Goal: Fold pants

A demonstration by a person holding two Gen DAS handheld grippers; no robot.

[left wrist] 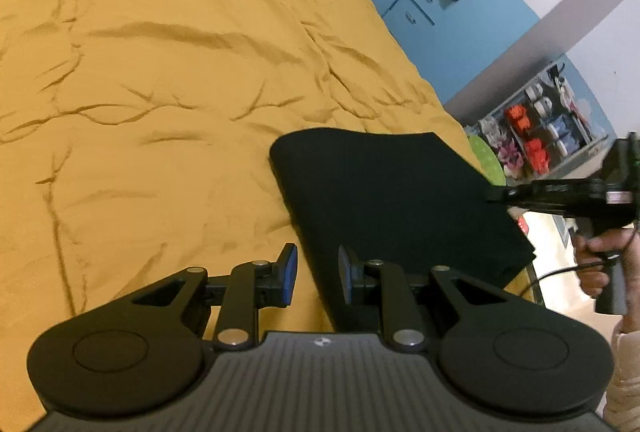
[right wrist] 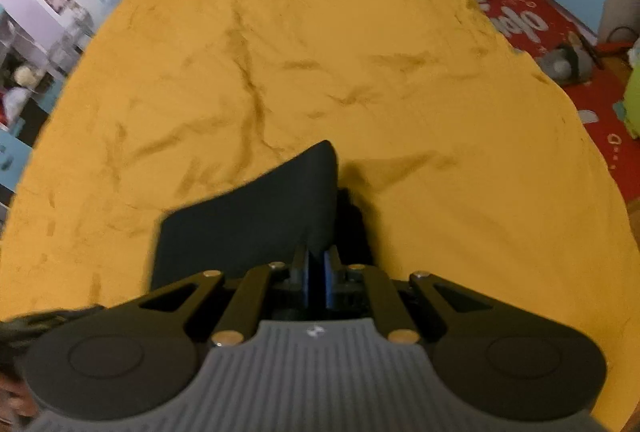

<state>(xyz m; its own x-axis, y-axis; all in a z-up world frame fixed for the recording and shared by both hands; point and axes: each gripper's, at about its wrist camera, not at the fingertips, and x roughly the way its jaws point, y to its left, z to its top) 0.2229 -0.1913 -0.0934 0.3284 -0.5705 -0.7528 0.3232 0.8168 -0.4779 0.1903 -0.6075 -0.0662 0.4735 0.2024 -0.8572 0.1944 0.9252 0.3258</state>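
Black folded pants [left wrist: 392,192] lie on a yellow bedspread [left wrist: 160,112] near its right edge. My left gripper [left wrist: 318,270] hovers over the near left edge of the pants. Its blue pads [left wrist: 289,272] stand apart, and nothing is pressed between them. My right gripper [left wrist: 494,197], held by a hand [left wrist: 596,264], reaches in at the right edge of the pants. In the right wrist view the right gripper [right wrist: 316,272] is shut on the black pants [right wrist: 248,224]. Their cloth rises into the jaws with one corner lifted, throwing a shadow on the bedspread [right wrist: 320,52].
The bed's edge runs close along the right of the pants. Beyond it stand blue cabinets [left wrist: 440,44] and a shelf of toys [left wrist: 536,136]. A red rug [right wrist: 560,32] with small objects on it lies on the floor past the bed.
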